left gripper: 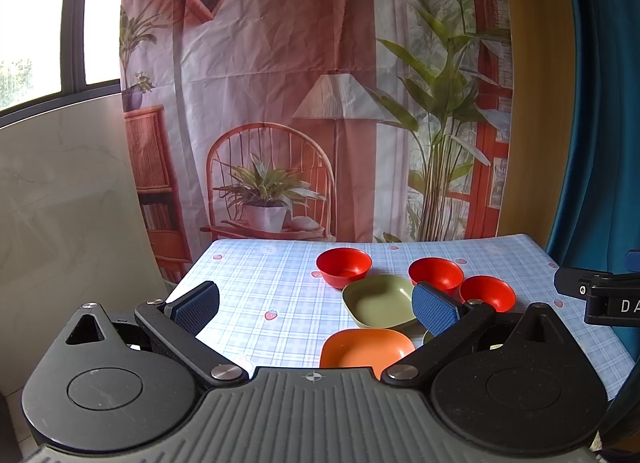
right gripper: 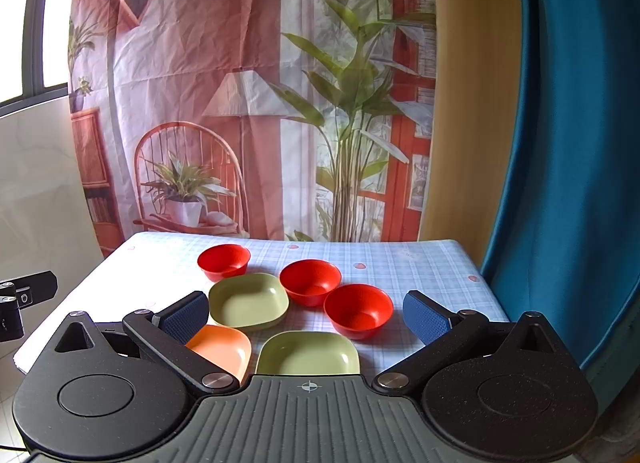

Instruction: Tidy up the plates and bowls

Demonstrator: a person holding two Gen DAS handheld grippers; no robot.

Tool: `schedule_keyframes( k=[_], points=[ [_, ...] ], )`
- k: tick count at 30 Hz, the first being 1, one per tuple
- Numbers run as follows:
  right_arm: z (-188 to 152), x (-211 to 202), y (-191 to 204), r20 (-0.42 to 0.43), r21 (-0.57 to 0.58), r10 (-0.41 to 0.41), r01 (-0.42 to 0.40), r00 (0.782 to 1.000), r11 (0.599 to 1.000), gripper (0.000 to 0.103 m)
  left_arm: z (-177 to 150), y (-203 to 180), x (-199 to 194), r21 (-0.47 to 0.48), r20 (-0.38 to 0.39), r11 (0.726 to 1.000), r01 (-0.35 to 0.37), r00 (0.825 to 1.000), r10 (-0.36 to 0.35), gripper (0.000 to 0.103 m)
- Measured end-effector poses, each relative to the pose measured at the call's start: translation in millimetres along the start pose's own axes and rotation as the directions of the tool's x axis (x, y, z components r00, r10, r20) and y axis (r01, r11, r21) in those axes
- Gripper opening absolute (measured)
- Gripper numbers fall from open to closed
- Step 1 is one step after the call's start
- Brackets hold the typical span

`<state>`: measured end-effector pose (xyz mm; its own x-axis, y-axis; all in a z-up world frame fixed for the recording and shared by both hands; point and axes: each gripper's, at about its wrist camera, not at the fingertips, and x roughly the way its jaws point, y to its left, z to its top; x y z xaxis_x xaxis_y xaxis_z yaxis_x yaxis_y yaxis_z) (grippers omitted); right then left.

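Three red bowls stand on the checked tablecloth: a far one (right gripper: pixel 224 261), a middle one (right gripper: pixel 310 281) and a near right one (right gripper: pixel 358 315). A green square plate (right gripper: pixel 248 305) lies between them, a second green plate (right gripper: pixel 308 355) lies nearest, and an orange plate (right gripper: pixel 222 349) lies at its left. In the left wrist view I see the red bowls (left gripper: pixel 344 266), the green plate (left gripper: pixel 380 301) and the orange plate (left gripper: pixel 366 349). My left gripper (left gripper: pixel 316 309) and right gripper (right gripper: pixel 306 319) are both open and empty, held above the near table edge.
The table (right gripper: pixel 420 263) has a blue checked cloth with strawberry prints. A printed backdrop (right gripper: pixel 240 103) hangs behind it, a blue curtain (right gripper: pixel 568 183) at the right, a pale wall panel (left gripper: pixel 68 203) at the left. The right gripper's body shows at the left wrist view's right edge (left gripper: pixel 600 295).
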<state>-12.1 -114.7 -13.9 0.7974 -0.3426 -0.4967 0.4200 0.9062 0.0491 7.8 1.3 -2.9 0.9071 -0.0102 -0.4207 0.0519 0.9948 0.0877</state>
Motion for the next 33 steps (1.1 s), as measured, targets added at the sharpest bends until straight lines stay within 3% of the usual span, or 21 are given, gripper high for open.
schedule_keyframes(
  k=[33],
  points=[
    [2.3, -0.2, -5.7, 0.003, 0.022, 0.008, -0.008, 1.0, 1.0, 0.103, 0.2, 2.0, -1.2, -0.013, 0.019, 0.999, 0.038, 0.999, -0.038, 0.103]
  ],
)
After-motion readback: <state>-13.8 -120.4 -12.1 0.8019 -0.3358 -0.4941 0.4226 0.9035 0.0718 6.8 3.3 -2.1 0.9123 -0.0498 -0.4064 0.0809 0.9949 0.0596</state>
